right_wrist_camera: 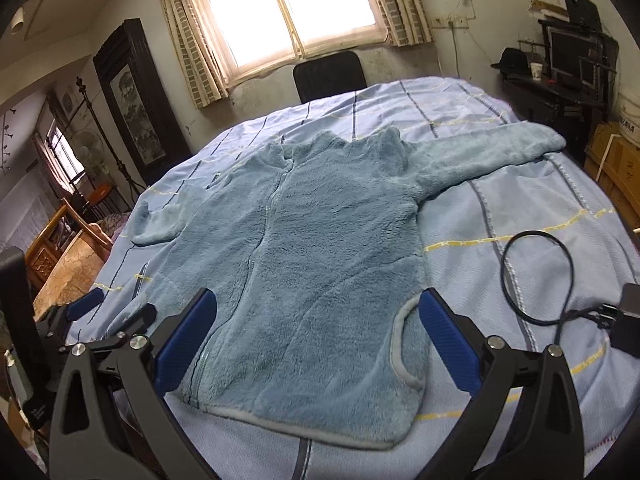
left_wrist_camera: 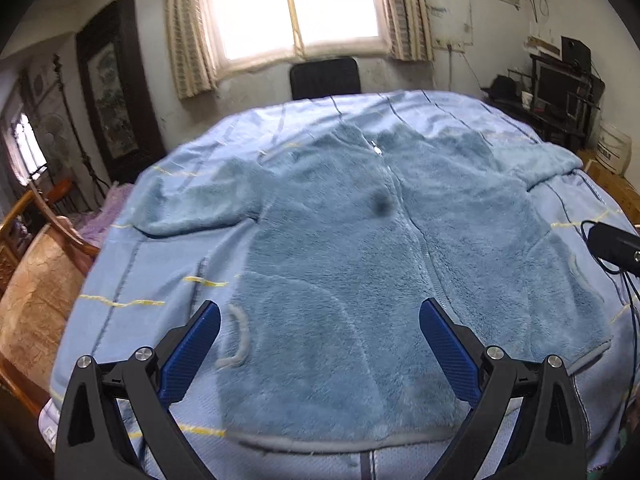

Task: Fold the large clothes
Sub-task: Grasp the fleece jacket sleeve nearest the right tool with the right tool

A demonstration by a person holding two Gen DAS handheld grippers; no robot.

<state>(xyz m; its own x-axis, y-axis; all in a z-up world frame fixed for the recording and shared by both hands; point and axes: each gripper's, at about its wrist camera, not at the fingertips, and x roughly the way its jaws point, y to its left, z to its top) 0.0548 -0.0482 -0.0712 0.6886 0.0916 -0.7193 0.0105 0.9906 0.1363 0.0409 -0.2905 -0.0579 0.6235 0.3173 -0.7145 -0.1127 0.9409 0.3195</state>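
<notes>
A large blue fleece jacket lies flat and face up on a light blue striped bedsheet, zip down the middle, collar toward the window. Its right sleeve stretches out to the right; the left sleeve is bent short at the left. My left gripper hovers open above the jacket's lower hem, nothing between its blue pads. My right gripper also stands open over the hem near the pocket trim. The left gripper shows at the lower left of the right wrist view.
A black cable loop and a black device lie on the sheet at the right. A black chair stands behind the bed under the window. Wooden furniture is at the left, a dark desk and boxes at the right.
</notes>
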